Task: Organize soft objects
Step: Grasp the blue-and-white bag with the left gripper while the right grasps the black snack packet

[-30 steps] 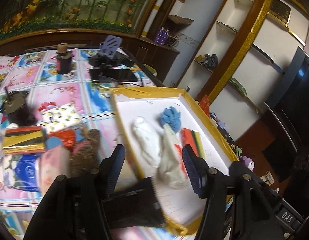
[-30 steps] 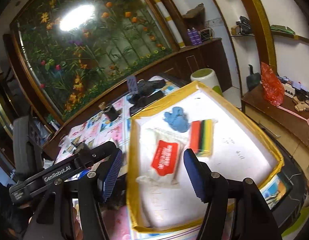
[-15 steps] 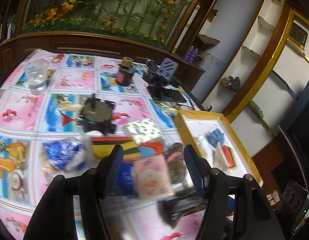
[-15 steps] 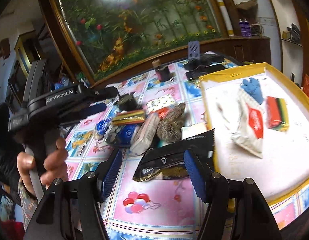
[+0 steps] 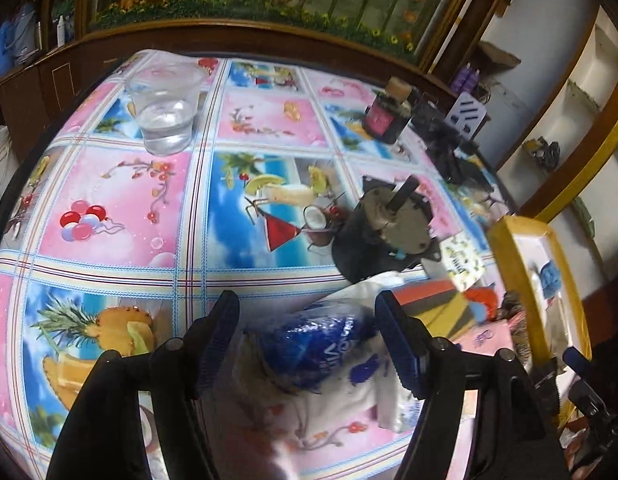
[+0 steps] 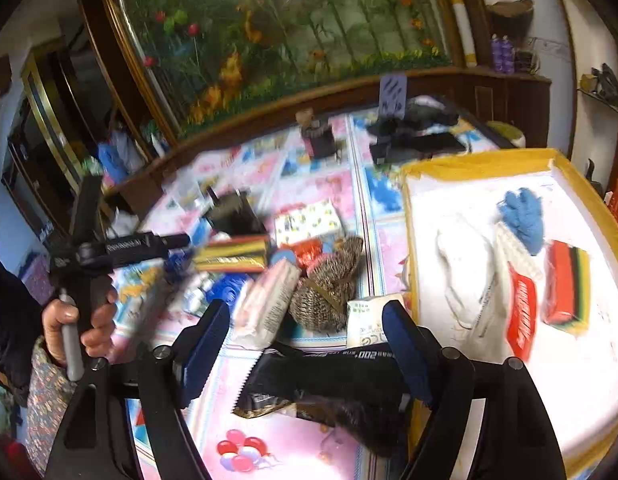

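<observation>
The left gripper (image 5: 307, 340) had its jaws spreading, and a crumpled blue-and-white plastic pack (image 5: 321, 354) lay on the tablecloth (image 5: 121, 216) between the blue pads (image 5: 397, 344); the pads stood just clear of it on both sides, not pressing. Just beyond its right finger lay a striped sponge block (image 5: 433, 304) and a pink packet (image 5: 485, 338), with a dark box-like object (image 5: 385, 232) farther ahead. Far ahead and to the left stood a clear cup of water (image 5: 165, 108), and far right the yellow-rimmed tray (image 5: 509, 256).

The right gripper (image 6: 305, 344) also had its jaws widening. A black foil pouch (image 6: 329, 380) lay flat on the cloth between its fingers, near the right pad (image 6: 405, 352), with no pad squeezing it. Just ahead sat a white packet (image 6: 365, 320), a brown knitted bundle (image 6: 329, 284) and a pink wrapped pack (image 6: 265, 300); beyond them the heap of a striped sponge (image 6: 233, 254), a patterned tissue pack (image 6: 309, 220) and something red (image 6: 307, 250). To the right of the fingers the tray (image 6: 469, 164) held a white cloth (image 6: 465, 264), a red-labelled pack (image 6: 521, 312), a blue glove (image 6: 523, 216) and a striped sponge stack (image 6: 567, 284). Off to the left, a person's hand (image 6: 75, 320) gripped the handle of the other gripper.
</observation>
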`<action>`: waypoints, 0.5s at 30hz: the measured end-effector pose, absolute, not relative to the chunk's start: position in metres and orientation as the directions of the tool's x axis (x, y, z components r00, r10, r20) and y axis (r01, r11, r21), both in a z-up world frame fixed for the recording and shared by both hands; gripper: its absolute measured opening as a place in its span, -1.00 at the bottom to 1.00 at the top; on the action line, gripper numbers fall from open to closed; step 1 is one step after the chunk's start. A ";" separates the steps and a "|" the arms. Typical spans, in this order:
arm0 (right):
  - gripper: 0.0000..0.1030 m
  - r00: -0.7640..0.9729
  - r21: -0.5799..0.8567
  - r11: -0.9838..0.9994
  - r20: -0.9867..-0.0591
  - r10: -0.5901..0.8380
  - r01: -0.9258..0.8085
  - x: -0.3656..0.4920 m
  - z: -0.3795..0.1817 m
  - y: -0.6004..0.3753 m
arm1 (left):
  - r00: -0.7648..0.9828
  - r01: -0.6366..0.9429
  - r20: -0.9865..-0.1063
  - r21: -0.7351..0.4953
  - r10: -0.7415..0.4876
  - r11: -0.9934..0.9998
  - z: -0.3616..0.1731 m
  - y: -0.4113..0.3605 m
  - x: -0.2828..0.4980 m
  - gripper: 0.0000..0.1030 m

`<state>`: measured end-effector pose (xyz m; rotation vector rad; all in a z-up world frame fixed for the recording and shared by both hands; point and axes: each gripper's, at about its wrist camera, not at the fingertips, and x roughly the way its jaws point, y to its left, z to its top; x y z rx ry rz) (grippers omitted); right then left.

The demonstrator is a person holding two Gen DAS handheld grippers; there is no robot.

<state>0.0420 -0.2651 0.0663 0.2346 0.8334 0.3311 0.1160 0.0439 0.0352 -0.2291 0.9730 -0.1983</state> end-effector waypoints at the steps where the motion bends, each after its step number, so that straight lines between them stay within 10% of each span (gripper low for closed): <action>1: 0.60 0.615 0.314 0.931 -0.702 0.360 -0.188 0.049 0.062 -0.263 | 0.539 0.066 -0.799 -0.274 -0.265 0.960 0.032 0.042 0.117 0.34; 15: 0.62 0.362 0.346 0.857 -0.797 0.483 -0.382 -0.007 0.031 -0.197 | 0.431 0.246 -0.862 -0.171 -0.266 0.954 0.035 0.031 0.096 0.34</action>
